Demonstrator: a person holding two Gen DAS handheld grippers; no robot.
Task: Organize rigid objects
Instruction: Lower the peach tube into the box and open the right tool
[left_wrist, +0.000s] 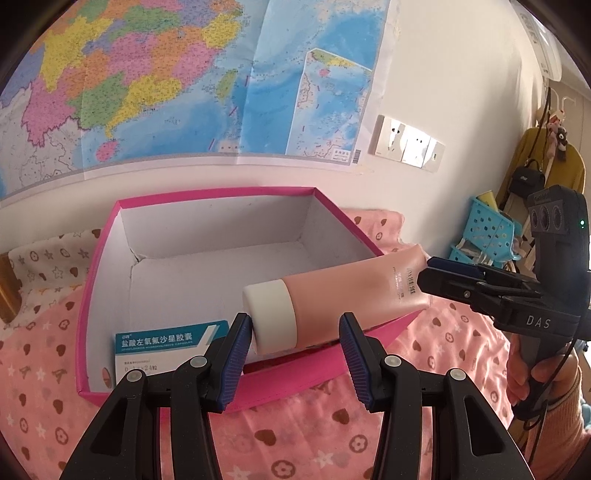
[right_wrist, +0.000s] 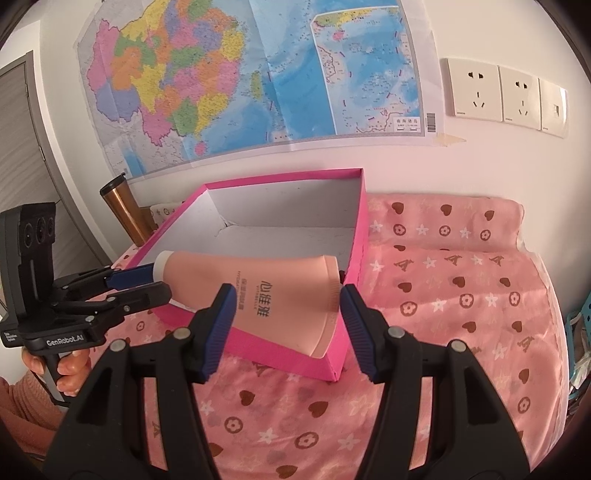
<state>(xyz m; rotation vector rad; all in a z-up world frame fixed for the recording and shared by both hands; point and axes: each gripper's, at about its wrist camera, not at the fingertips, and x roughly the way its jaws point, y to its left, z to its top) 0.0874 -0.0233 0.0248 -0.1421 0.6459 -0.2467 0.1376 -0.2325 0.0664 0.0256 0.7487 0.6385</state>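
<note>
A peach-pink tube (left_wrist: 351, 295) with a white cap (left_wrist: 271, 321) hangs slanted over the near right corner of an open pink box (left_wrist: 221, 192). My right gripper (right_wrist: 287, 291) is shut on the tube (right_wrist: 266, 273) at its flat crimped tail, and it enters the left wrist view from the right (left_wrist: 427, 272). My left gripper (left_wrist: 293, 319) is open around the cap. Its left pad (left_wrist: 240, 343) touches the cap's end, while the right pad stands well off. A white and teal medicine carton (left_wrist: 166, 343) leans in the box's near left corner.
The pink box (right_wrist: 280, 175) rests on a pink patterned bed cover (right_wrist: 443, 295) against a wall with a map (right_wrist: 258, 74) and sockets (right_wrist: 506, 96). A copper tumbler (right_wrist: 122, 210) stands left of the box. A blue basket (left_wrist: 487, 221) and hanging clothes are at the right.
</note>
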